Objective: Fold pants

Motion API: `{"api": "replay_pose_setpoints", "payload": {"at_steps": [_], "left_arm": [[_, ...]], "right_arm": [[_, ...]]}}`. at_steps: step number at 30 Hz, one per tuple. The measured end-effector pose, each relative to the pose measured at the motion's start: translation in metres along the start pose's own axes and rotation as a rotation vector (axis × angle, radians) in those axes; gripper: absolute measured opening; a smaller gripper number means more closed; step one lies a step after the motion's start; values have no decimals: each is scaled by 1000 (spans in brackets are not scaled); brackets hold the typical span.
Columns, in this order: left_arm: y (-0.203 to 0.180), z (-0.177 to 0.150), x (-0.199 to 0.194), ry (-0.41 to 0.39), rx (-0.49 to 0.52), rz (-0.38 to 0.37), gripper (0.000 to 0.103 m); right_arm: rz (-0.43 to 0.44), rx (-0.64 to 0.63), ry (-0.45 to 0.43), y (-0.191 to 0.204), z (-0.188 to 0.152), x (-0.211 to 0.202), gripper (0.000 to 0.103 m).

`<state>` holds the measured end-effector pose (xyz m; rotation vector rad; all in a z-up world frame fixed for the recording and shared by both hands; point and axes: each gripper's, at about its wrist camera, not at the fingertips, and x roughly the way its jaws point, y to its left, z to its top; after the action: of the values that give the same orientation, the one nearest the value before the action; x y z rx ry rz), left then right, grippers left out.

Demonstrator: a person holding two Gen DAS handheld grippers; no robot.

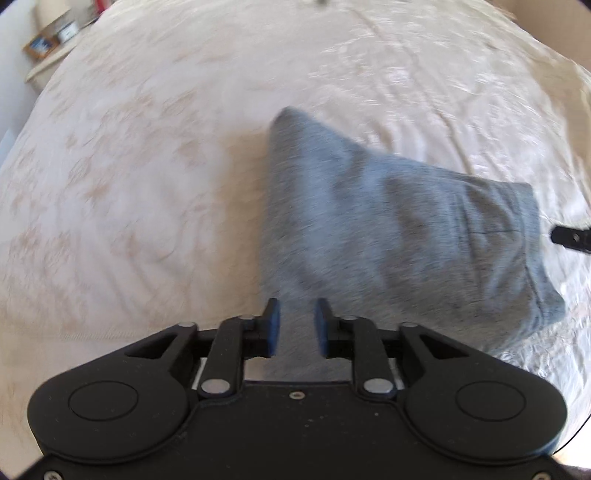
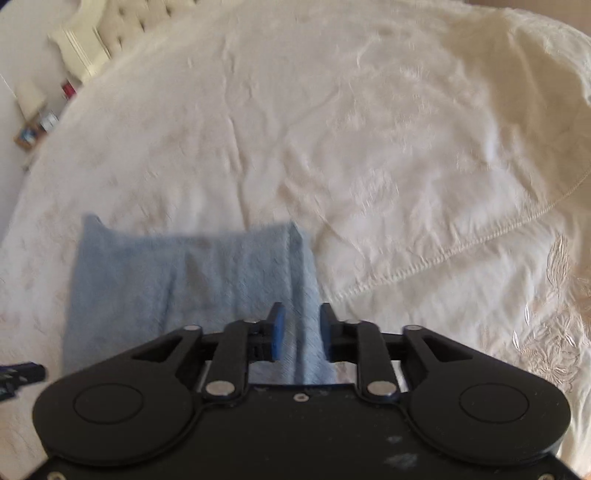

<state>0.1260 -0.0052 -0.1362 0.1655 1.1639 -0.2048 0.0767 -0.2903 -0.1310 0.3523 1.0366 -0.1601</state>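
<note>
The grey-blue pants (image 1: 388, 229) lie folded into a compact stack on the cream bedspread (image 1: 147, 166). My left gripper (image 1: 296, 314) is open, its blue pads a little apart just above the near left edge of the stack, holding nothing. In the right wrist view the pants (image 2: 184, 280) lie low and left. My right gripper (image 2: 298, 317) is open over their right edge, fabric showing between the pads but not pinched. The tip of the right gripper shows at the left wrist view's right edge (image 1: 570, 238), and the left gripper's tip shows in the right wrist view (image 2: 22, 373).
The wrinkled bedspread (image 2: 369, 147) has a stitched hem (image 2: 443, 254) on the right. A tufted headboard (image 2: 110, 33) and a bedside shelf with small items (image 2: 37, 125) stand at the far left. The shelf also shows in the left wrist view (image 1: 48, 44).
</note>
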Motion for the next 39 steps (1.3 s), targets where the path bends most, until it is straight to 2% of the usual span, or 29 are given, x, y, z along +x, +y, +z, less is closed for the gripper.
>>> {"api": "replay_pose_setpoints", "payload": {"at_steps": [3,6,9,11,13,16,18,21,22,25,27,32,34,36,39], "left_arm": [[-18,2,8,-42,70,-17,34],[-35,-1,33,-20,165,23,37],[-40,-13,70,49,226,84,39],[-37,-18,73,28,210,77,40],[-34,-16,66,25,189,72,40],[-18,-18,45,-31,94,29,40],[0,-21,30,-75,29,17,40],[22,-19,20,-118,-50,20,54],[29,-17,20,-124,-70,17,54],[41,-9,30,-94,-101,12,54],[42,-5,40,-61,-101,-23,54],[28,2,70,26,-26,-63,54],[23,5,77,24,-9,-48,56],[24,9,81,13,-34,-45,60],[29,13,90,6,-70,-61,64]], "right_arm": [[20,-41,7,12,0,-1,31],[20,-68,45,22,-6,15,31],[-107,-127,118,26,-12,49,34],[-118,-97,149,18,-14,65,38],[-111,-67,156,13,-13,69,38],[-102,-101,142,13,-13,62,40],[-65,-81,121,8,-14,49,42],[20,-7,107,-8,-14,31,42],[38,16,110,-13,-15,29,42],[80,77,148,-25,-19,33,42],[98,108,178,-29,-18,41,43],[104,116,183,-24,-11,56,44],[104,128,195,-25,-5,72,46],[102,124,209,-25,-1,83,53],[104,105,222,-24,4,93,55]]}}
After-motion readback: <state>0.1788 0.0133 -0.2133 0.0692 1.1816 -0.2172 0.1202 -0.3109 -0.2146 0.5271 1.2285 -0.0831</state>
